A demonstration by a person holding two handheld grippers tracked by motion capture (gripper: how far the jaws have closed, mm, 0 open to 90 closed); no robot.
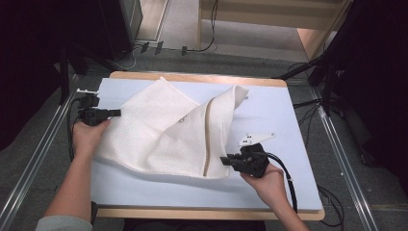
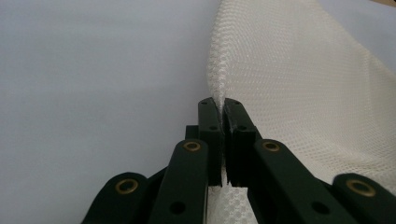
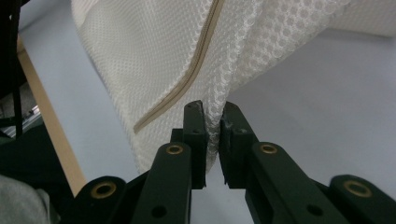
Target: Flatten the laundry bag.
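both grippers (image 1: pixel 117 113) (image 1: pixel 224 160) clamped on mesh bag (image 1: pixel 163 130)

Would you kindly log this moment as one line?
left hand-held gripper: shut on mesh laundry bag edge | right hand-held gripper: shut on bag corner near zipper | bag: partly lifted, on table

The mesh bag (image 1: pixel 168 130) is white, open-weave netted cloth, matt and slightly rough, with a smooth beige zip strip (image 3: pixel 187 84) sewn in. The table (image 1: pixel 274 115) has a matt, smooth pale-blue top with a wood edge. The gripper fingers (image 2: pixel 210 140) look like dark, semi-gloss plastic, with brass-coloured rivets, probably metal.
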